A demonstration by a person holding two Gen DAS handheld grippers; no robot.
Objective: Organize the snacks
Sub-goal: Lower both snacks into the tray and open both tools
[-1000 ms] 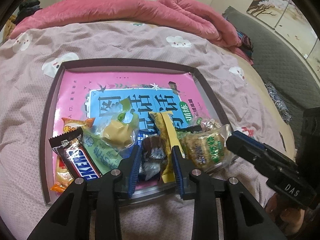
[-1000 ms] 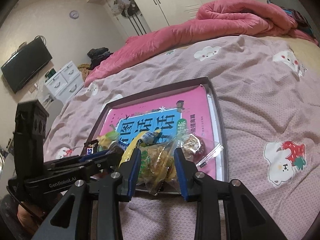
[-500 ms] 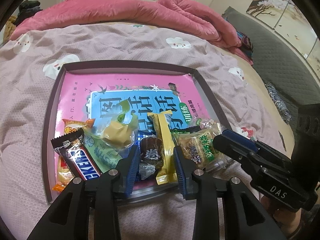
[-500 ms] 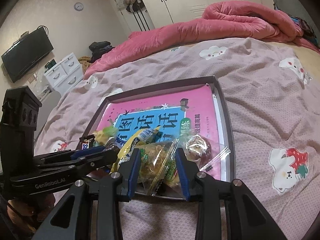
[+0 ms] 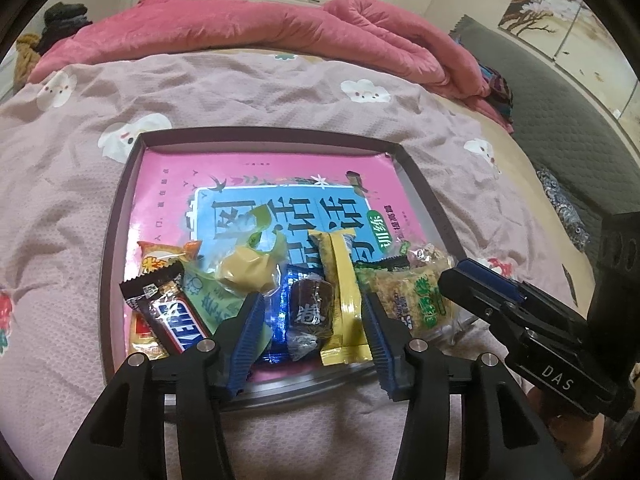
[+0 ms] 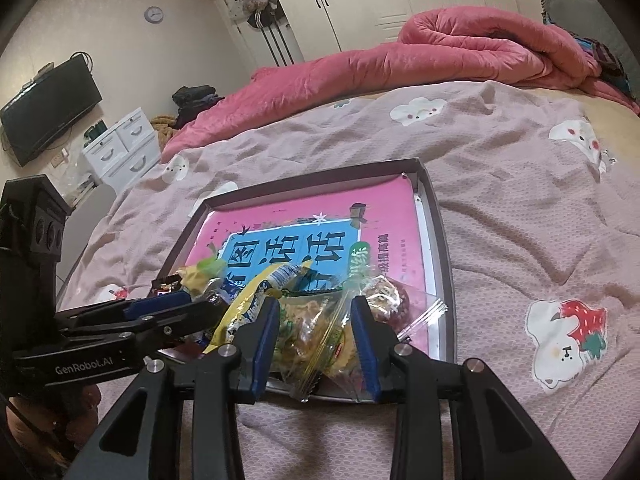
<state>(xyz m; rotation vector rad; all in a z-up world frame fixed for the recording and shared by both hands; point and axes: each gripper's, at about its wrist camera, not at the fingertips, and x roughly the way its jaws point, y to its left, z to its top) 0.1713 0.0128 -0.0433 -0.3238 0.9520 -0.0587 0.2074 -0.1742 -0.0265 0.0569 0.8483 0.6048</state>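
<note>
Left wrist view: the left gripper (image 5: pixel 314 320) stands wide, fingers either side of the dark candy (image 5: pixel 311 309) and yellow pack (image 5: pixel 343 300) at the near edge of the tray (image 5: pixel 424 184); to lift one snack cleanly, it should likely centre on that snack alone before closing. Right wrist view: the right gripper (image 6: pixel 316 330) is also wide, with the clear cracker bag (image 6: pixel 316 332) between its fingers but seemingly ungripped, so it should close on the bag's body, not its crinkled seam.
</note>
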